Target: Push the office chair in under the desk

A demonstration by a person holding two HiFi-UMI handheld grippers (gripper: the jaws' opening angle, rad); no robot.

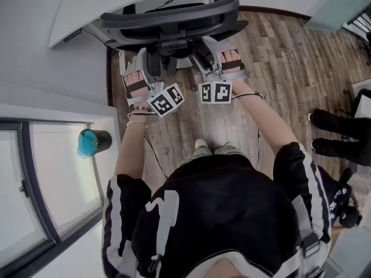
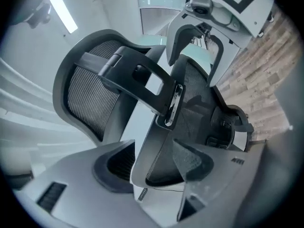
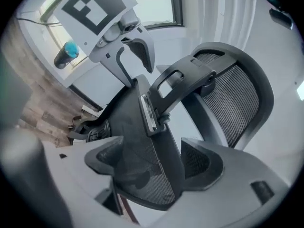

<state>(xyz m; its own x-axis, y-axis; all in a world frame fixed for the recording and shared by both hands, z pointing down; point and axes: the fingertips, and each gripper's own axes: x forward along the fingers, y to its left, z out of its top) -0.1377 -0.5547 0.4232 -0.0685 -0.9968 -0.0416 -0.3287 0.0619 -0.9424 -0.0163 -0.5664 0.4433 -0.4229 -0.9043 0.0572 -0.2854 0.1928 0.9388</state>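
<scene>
Wood-plank floor (image 1: 278, 57) covers the middle of the room. At 12 o'clock in the head view the office chair (image 1: 174, 16) stands with its backrest toward the person, close against the curved front edge of the white table (image 1: 75, 10).

The left hand-held gripper (image 2: 152, 163) is clenched on the backrest's edge, with black frame and mesh filling the gap between its pads. The right hand-held gripper (image 3: 149, 163) grasps the backrest just beside it, toward 1 o'clock.

At 10 o'clock the chair sits near a white wall (image 1: 35, 51), which leaves little room on that side. From 1 to 3 o'clock bare planks lie open.

A black cup (image 1: 95, 142) holding something blue stands on the window ledge (image 1: 64, 155) at 9 o'clock. Another person's dark shoes (image 1: 333, 135) stand at 3 o'clock, well apart from the chair.
</scene>
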